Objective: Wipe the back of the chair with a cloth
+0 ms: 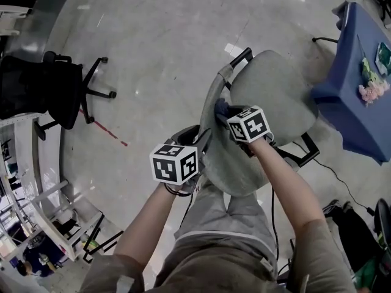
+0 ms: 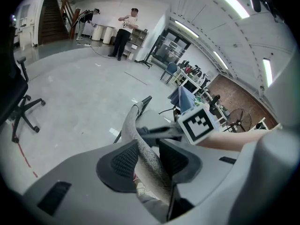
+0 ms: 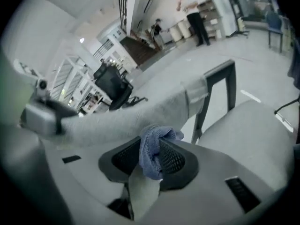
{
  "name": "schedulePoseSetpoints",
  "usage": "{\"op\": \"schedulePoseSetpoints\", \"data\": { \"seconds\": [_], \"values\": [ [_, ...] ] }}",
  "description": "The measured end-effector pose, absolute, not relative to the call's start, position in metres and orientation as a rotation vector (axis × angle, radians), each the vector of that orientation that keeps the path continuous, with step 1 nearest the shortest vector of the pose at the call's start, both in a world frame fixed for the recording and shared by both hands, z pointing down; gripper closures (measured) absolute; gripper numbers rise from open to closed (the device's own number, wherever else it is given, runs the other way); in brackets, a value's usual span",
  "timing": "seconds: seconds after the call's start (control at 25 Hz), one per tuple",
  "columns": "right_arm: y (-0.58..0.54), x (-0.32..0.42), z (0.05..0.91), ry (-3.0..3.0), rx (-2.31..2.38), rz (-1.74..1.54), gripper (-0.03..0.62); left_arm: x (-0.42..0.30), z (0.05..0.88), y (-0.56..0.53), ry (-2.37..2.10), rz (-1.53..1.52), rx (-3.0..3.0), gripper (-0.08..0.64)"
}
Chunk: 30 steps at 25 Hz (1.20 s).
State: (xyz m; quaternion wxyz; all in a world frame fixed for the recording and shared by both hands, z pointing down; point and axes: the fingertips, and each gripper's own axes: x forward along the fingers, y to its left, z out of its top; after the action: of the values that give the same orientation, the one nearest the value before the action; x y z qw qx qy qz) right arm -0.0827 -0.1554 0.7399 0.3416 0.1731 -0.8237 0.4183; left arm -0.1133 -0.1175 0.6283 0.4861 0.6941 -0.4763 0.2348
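Note:
A grey fabric chair stands below me with its seat point(image 1: 275, 90) away from me and its back point(image 1: 235, 170) toward me. My left gripper point(image 1: 198, 155) clamps the top edge of the chair back point(image 2: 140, 144), with its pads point(image 2: 123, 161) pressed on both sides of the fabric. My right gripper point(image 1: 228, 116) is shut on a blue cloth point(image 1: 220, 107) at the upper edge of the back. In the right gripper view the bunched cloth point(image 3: 154, 144) sits between the jaws and touches the grey chair back point(image 3: 140, 114).
A black office chair point(image 1: 58, 93) stands at the left, beside a red tape line point(image 1: 101, 127) on the floor. At the right is a blue-covered table point(image 1: 360, 96). White shelving point(image 1: 36, 206) is at the lower left. People point(image 2: 124, 32) stand far across the room.

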Motion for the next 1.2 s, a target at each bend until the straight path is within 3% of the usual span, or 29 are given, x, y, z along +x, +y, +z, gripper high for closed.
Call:
{"op": "schedulePoseSetpoints", "data": {
  "seconds": [0.24, 0.48, 0.76, 0.96, 1.2],
  "values": [
    [-0.19, -0.092, 0.734, -2.174, 0.569, 1.0, 0.465, -0.115, 0.627, -0.119, -1.17, 0.55, 1.688, 0.402],
    [-0.086, -0.072, 0.735, -2.12, 0.281, 1.113, 0.466, -0.117, 0.629, -0.118, -1.165, 0.564, 1.694, 0.402],
    [0.023, 0.06, 0.738, -1.894, 0.076, 1.153, 0.466, -0.114, 0.631, -0.116, -1.149, 0.585, 1.696, 0.4],
    [0.021, 0.146, 0.75, -1.751, 0.081, 0.905, 0.465, -0.117, 0.63, -0.118, -1.149, 0.576, 1.703, 0.399],
    [0.028, 0.085, 0.744, -1.802, -0.001, 0.94, 0.465, -0.116, 0.63, -0.118, -1.141, 0.588, 1.704, 0.397]
  ]
}}
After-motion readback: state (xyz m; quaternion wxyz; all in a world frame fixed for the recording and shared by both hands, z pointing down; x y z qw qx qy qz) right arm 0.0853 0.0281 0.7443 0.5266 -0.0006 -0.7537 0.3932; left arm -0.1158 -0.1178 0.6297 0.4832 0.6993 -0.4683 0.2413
